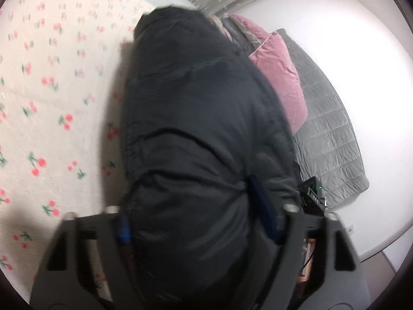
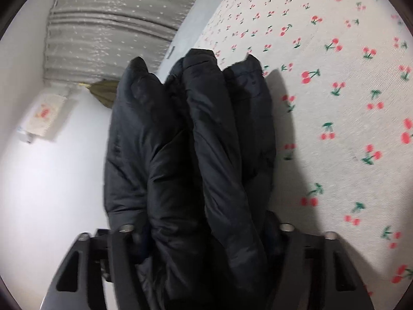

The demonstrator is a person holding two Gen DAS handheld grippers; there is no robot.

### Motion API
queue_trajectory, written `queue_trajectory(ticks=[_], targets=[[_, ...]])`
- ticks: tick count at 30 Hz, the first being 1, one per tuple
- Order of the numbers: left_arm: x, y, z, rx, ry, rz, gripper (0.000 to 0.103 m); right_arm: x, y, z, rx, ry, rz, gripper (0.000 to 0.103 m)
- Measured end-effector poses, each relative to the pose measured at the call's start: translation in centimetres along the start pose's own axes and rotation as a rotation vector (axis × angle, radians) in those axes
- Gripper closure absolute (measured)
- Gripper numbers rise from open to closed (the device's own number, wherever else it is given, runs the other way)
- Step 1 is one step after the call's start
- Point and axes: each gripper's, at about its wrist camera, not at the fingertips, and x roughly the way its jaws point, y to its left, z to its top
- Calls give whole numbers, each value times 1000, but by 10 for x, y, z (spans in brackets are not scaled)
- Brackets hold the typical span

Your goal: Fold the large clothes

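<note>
Between the fingers of the left gripper we have a thick bunch of the black padded jacket pinched, the fabric bulging out past both blue-lined pads, so this tool is clamped on the garment. The right gripper likewise has several stacked folds of the same jacket squeezed between its fingers; it too is closed on the cloth. From both wrist views the jacket hangs or stretches forward away from us, gathered into layers, with its far end reaching toward the cherry-print bedspread.

We judge the fold to be well along: the right view shows at least three padded layers lying side by side, which suggests the jacket is already doubled over on itself. What seems left is to lay the bundle flat on the bedspread, smooth it and let go; whether it touches the bed now we cannot tell.

Further off, in the left view, a pink quilted garment and a grey quilted one lie beside each other. Beyond the bed hangs a grey curtain.
</note>
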Motion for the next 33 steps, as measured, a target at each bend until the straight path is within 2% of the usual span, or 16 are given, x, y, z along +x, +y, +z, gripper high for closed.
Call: queue_trajectory(ticks=[2, 5, 9, 13, 17, 21, 23, 24, 26, 27, 28, 29, 33], targets=[[-16, -6, 6, 17, -45, 15, 48, -1, 17, 0, -65, -23, -13, 63], [-48, -11, 19, 54, -132, 49, 52, 9, 51, -2, -159, -21, 14, 70], [-93, -4, 35, 78, -217, 100, 52, 39, 91, -5, -222, 9, 98, 72], [-138, 6, 45, 110, -305, 211, 54, 78, 138, -11, -300, 61, 156, 72], [-184, 29, 52, 89, -403, 258, 54, 119, 184, -19, -379, 126, 183, 72], [-207, 53, 53, 99, -500, 317, 52, 169, 224, -22, -446, 166, 193, 72], [-199, 72, 57, 72, -490, 427, 38, 196, 228, -21, -456, 177, 149, 70], [-186, 89, 61, 36, -437, 505, 36, 200, 226, -21, -454, 185, 107, 66], [-167, 115, 63, -40, -360, 525, 20, 232, 210, -23, -435, 223, -75, 60], [-166, 118, 63, -55, -368, 508, 20, 240, 201, -24, -430, 238, -130, 48], [-165, 119, 64, -66, -373, 496, 20, 247, 190, -26, -422, 245, -187, 41], [-166, 114, 67, -66, -369, 514, 20, 247, 187, -27, -417, 237, -195, 38], [-170, 95, 67, -37, -380, 592, 20, 222, 185, -31, -421, 191, -195, 36]])
